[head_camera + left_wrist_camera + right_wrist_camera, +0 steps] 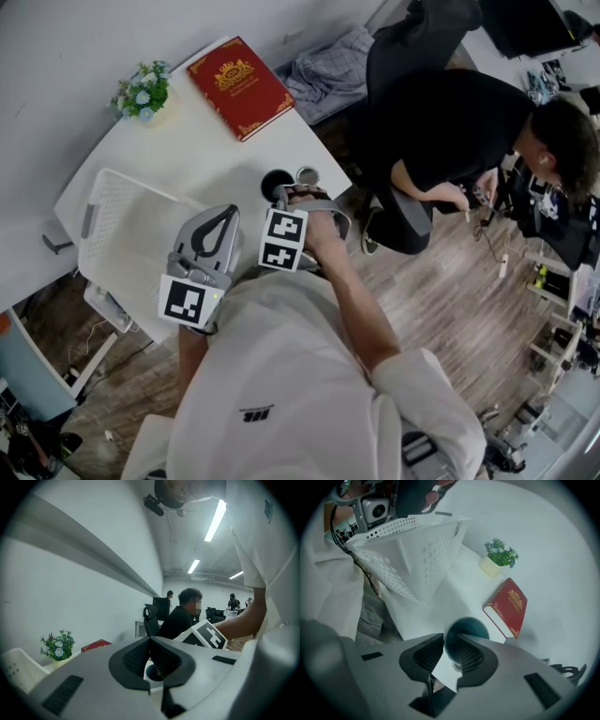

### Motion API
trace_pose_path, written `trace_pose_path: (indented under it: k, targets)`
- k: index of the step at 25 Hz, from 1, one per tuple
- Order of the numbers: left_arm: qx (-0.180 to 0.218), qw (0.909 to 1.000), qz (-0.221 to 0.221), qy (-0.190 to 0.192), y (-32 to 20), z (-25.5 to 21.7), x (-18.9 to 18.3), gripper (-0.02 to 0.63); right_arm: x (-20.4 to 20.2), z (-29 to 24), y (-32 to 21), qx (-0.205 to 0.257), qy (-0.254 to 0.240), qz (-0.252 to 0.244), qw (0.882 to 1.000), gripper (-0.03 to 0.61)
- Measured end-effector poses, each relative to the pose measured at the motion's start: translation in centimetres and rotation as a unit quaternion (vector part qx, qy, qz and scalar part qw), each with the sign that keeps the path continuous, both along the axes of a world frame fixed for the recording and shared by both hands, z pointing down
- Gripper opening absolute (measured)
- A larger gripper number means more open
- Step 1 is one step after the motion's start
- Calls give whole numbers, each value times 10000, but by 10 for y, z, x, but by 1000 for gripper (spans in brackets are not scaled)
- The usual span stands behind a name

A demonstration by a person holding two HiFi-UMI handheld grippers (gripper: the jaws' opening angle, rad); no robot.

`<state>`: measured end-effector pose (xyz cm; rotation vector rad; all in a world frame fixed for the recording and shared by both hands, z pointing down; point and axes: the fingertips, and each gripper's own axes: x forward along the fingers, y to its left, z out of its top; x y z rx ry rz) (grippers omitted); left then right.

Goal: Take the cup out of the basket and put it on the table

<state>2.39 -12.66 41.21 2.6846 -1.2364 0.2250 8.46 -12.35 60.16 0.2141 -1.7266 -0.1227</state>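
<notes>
Count on the table: one cup, one white perforated basket, one red book, one small pot of flowers. Two grippers in view.

The cup stands upright on the table, outside the basket, near the table's right edge and on my side of the book.

My right gripper is at the cup. Its jaws are spread, with the cup's near wall in the gap between them. I see no pad pressing on it.

My left gripper hangs over the basket's near right corner, jaws pressed together at the tips, nothing between them.

One person sits beyond the table's right edge.
</notes>
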Motion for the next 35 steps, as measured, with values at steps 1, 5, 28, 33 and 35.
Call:
trace_pose_path:
  k: [1,5,28,33,35]
  targets:
    - [5,10000,7,-3,0,0,0,9,0,0,1,-28,6,1,10000,72]
    - [23,10000,21,-6,2,0,0,9,1,0,3,-41,31,12,10000,86]
    - [75,10000,43,-13,5,-4,2,9,4,-11,10,-33,-34,-54,10000,87]
    - [99,9999,39,-36,6,-4,2,9,5,-26,11,120,-217,-33,9997,87]
    - [92,9999,23,-50,6,-4,2,9,6,-35,12,210,-347,-19,9992,87]
